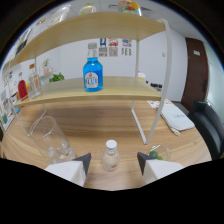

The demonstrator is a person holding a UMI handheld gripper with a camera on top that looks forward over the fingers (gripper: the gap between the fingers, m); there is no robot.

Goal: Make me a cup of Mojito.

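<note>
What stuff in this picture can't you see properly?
- Small bottle between the open tongs: its base is cut off, gripper view.
- Blue bottle on the shelf: label words too small.
- Green thing in a glass: partly behind the right-hand tong.
- Top shelf items: cut off by the edge.

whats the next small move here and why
Probably ease forward and close on the small clear bottle. It stands upright on the table between the open fingers, with a gap on each side, so the gripper isn't holding anything yet.

Small bottle [110, 156] blocks the fingers' gap — shelf leg [139, 122] beyond.
</note>
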